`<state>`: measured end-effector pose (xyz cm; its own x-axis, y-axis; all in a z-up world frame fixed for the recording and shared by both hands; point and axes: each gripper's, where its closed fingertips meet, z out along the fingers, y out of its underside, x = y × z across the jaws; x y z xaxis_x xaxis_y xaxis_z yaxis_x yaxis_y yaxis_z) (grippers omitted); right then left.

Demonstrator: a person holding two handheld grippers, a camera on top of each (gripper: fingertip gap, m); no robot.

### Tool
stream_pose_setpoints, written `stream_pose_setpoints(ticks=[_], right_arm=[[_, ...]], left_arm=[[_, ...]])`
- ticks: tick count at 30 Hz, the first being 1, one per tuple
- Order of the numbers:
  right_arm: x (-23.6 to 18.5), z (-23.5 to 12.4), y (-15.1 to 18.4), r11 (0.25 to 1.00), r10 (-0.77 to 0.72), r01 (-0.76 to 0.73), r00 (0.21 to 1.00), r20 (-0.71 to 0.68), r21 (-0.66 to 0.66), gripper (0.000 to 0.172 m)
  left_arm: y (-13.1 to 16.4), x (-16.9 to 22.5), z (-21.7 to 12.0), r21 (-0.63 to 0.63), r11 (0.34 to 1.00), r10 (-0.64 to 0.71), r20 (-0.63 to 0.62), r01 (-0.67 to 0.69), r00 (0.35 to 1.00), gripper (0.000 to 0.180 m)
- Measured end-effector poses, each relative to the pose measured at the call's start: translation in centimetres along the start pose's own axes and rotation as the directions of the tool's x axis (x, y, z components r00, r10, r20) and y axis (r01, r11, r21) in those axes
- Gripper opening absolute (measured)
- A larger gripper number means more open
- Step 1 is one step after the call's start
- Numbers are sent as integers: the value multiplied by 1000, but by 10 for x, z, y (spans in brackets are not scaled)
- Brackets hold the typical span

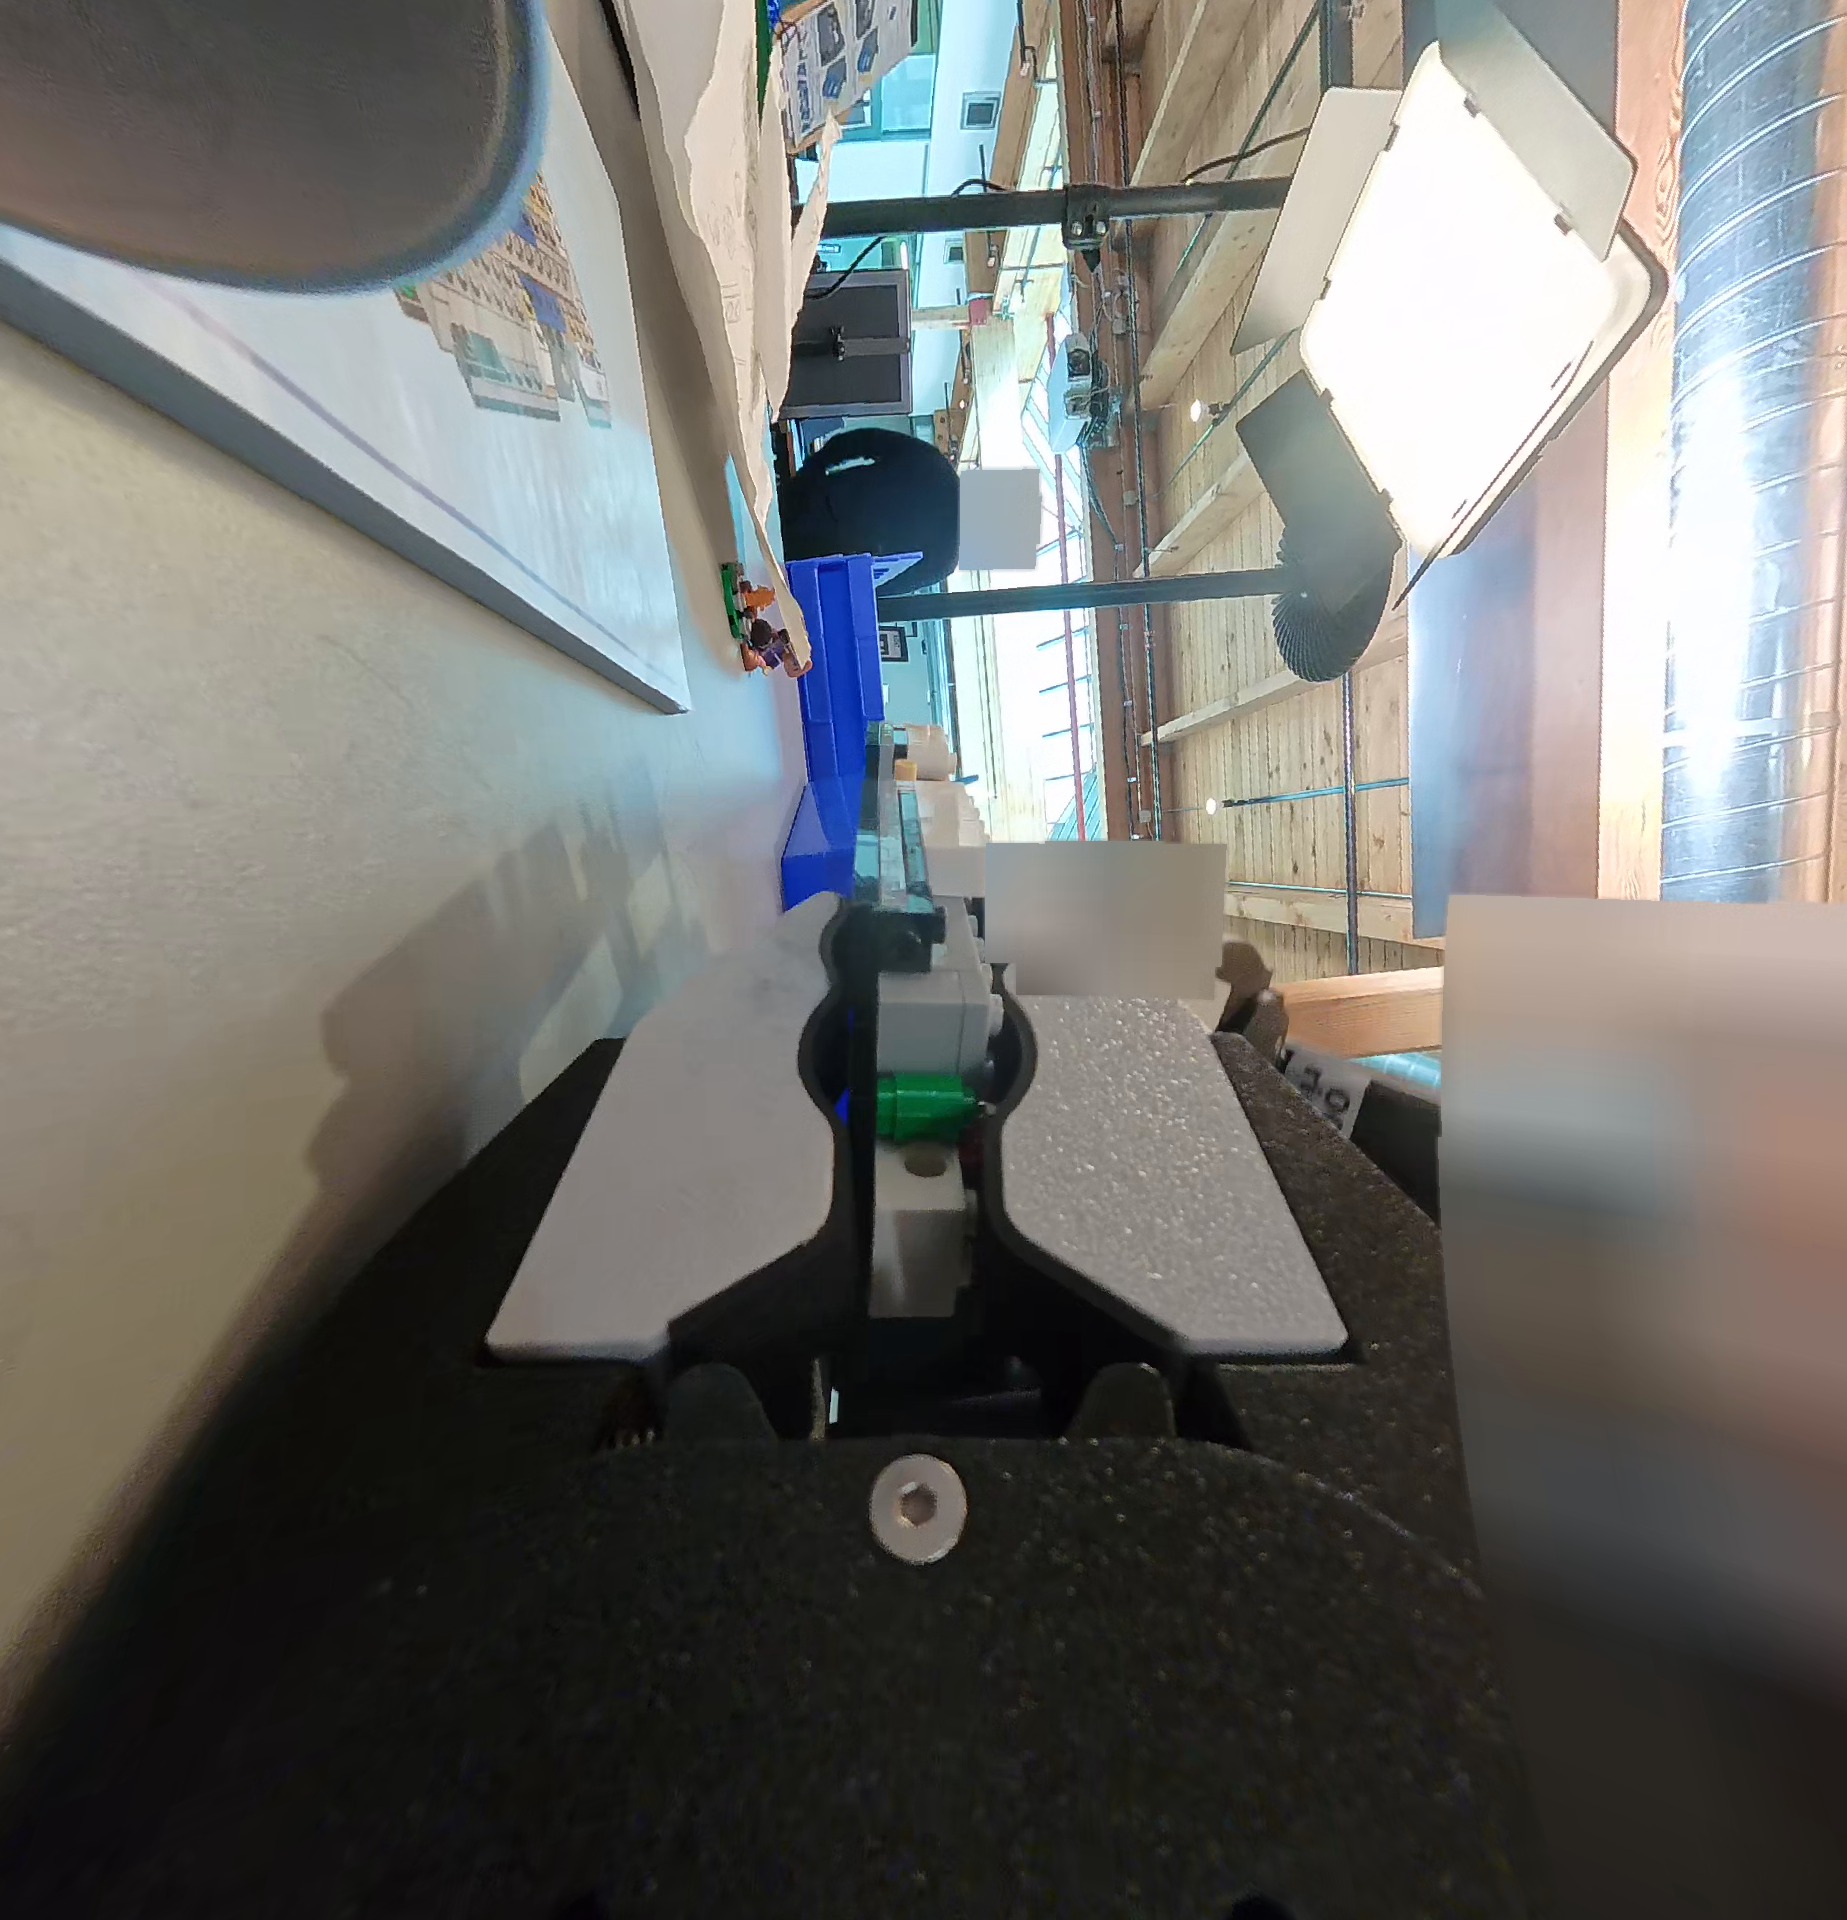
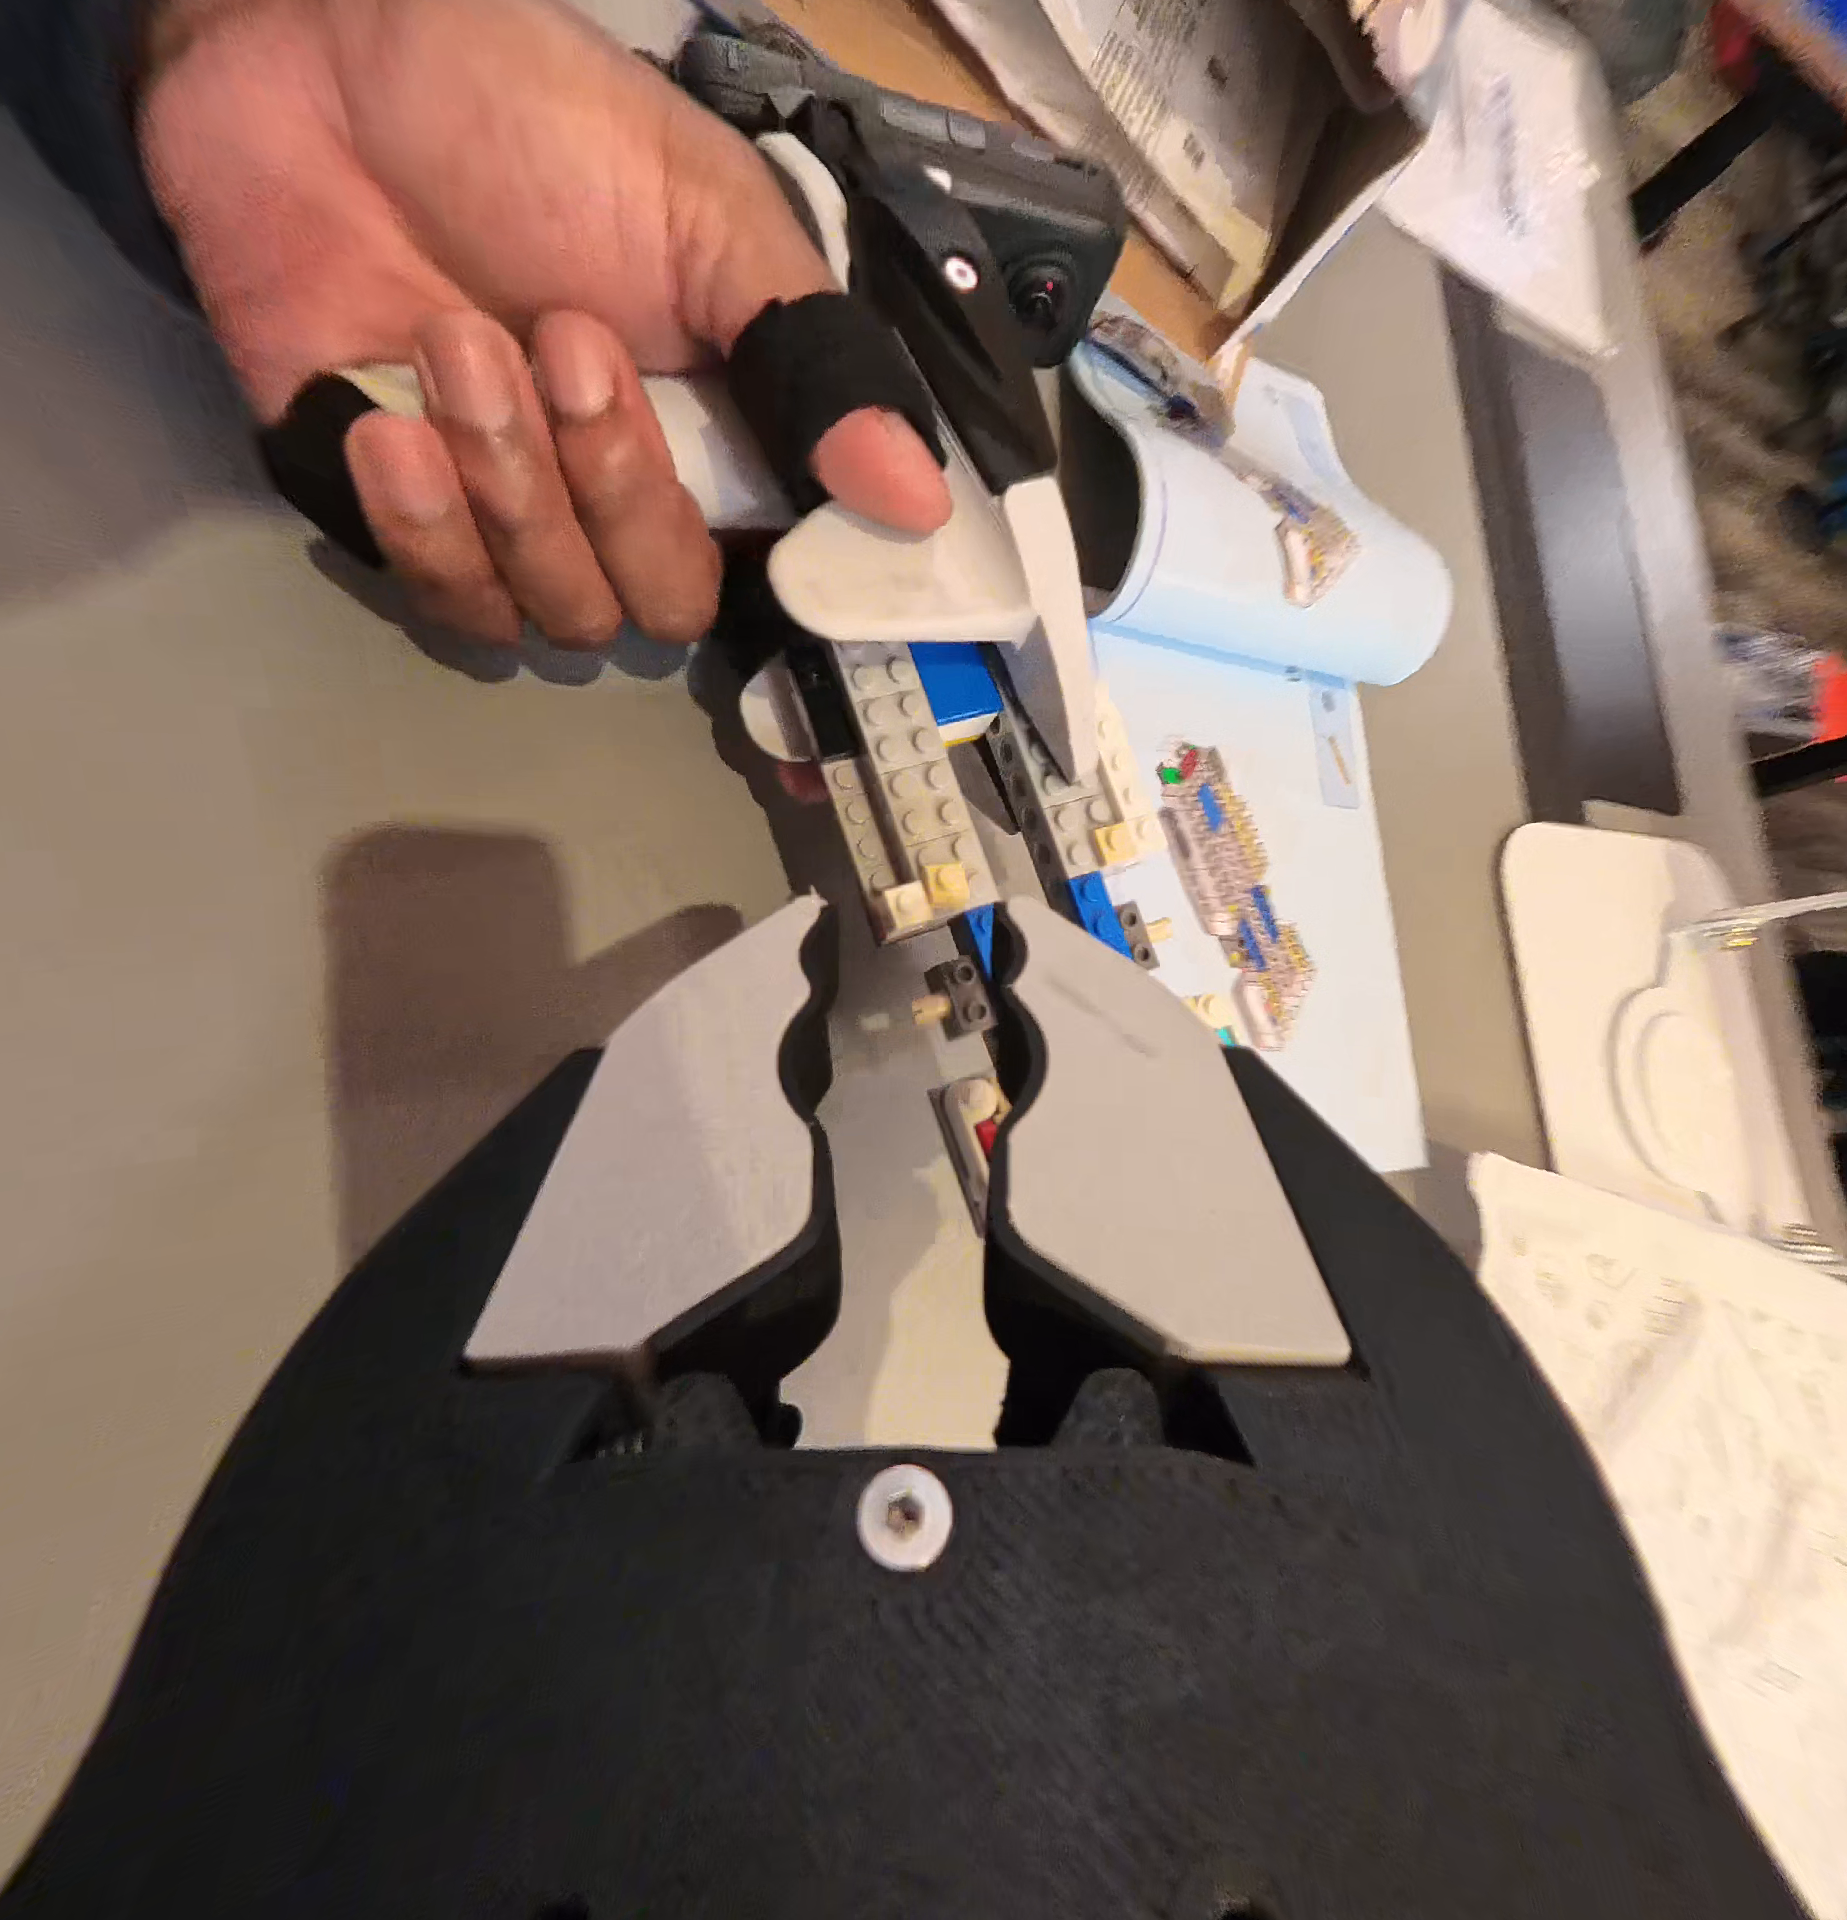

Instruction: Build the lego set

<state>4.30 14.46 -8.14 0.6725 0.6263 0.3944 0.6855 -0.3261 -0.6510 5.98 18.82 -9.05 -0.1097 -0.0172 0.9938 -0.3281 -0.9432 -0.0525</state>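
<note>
Gripping a grey brick model [image 2: 914,800], left tongs [image 1: 914,997]; right tongs [image 2: 914,935] parted, unloaded.

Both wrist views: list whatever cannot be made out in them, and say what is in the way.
- Brick model, left wrist view: seen edge-on between the left gripper fingers, so its layout is unreadable.
- Small figures, left wrist view: too small to identify.
- Right edge, left wrist view: covered by blurred patches.
- Brick model's far end, right wrist view: behind the left gripper's fingers and a hand.
- Instruction sheet, right wrist view: motion-blurred.
</note>
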Motion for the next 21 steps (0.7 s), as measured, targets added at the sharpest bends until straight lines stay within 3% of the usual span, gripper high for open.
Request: stream_pose_setpoints(ticks=[5,8,11,16,21], right_arm=[[-3,-2,-5,979,-180,199,945,-272,44,35],[-6,6,3,930,-352,363,842,-408,-54,40],[-4,14,10,847,-518,498,692,-503,-188,47],[4,15,3,797,-571,546,538,-620,-259,50],[7,19,2,780,-588,561,501,-635,-279,48]], left_arm=[[-3,0,0,20,1000,-9,-5,9,1000,20],[-4,0,-1,31,999,-10,-5,11,1000,20],[-5,0,-2,41,999,-13,-3,13,1000,20],[-2,3,-2,43,999,-18,-9,18,1000,20],[1,7,-2,39,999,-19,-15,19,1000,20]])
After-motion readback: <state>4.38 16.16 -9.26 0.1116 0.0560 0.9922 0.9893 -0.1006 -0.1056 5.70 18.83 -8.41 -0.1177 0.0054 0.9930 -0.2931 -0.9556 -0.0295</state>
